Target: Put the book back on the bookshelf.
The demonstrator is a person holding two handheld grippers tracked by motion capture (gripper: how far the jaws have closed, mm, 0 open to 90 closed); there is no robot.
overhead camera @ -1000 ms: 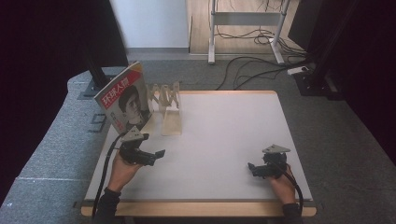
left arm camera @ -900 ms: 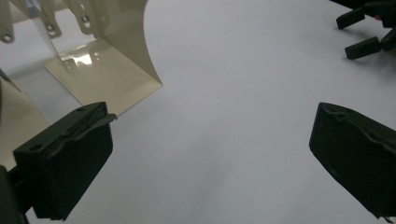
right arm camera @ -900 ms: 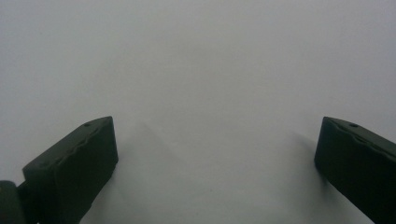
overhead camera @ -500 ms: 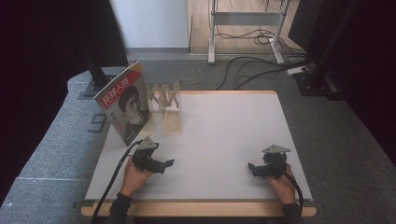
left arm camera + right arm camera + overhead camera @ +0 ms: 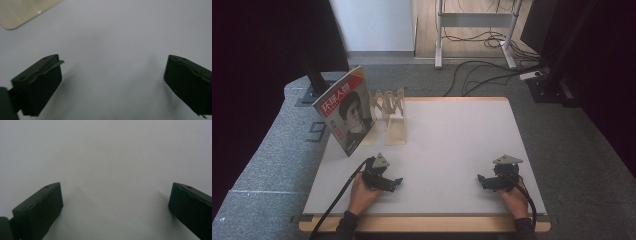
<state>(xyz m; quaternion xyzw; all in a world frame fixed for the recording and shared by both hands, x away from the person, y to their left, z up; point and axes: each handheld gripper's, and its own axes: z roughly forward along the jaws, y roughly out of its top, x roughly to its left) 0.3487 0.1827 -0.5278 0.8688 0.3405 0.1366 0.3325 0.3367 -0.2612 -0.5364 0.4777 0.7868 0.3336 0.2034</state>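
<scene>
A magazine point(image 5: 346, 116) with a red masthead and a portrait cover stands tilted in a clear acrylic rack point(image 5: 391, 112) at the table's far left. My left gripper point(image 5: 395, 182) rests low on the white table point(image 5: 452, 135) near the front left, jaws pointing right, open and empty. The left gripper view shows my left gripper point(image 5: 113, 61) with jaws wide apart over bare table and a corner of the rack's clear base point(image 5: 22, 10) at top left. My right gripper point(image 5: 482, 180) sits at the front right, jaws pointing left. In its own view my right gripper point(image 5: 116, 186) is open with nothing between the jaws.
A wooden edge strip point(image 5: 427, 222) runs along the table's front. Grey carpet point(image 5: 267, 165) surrounds the table. Behind it are a metal desk frame point(image 5: 477, 30), floor cables point(image 5: 482, 75) and dark monitor stands point(image 5: 319, 75).
My left gripper has drawn back from the magazine toward the front edge and a little to the right. The right gripper has stayed put.
</scene>
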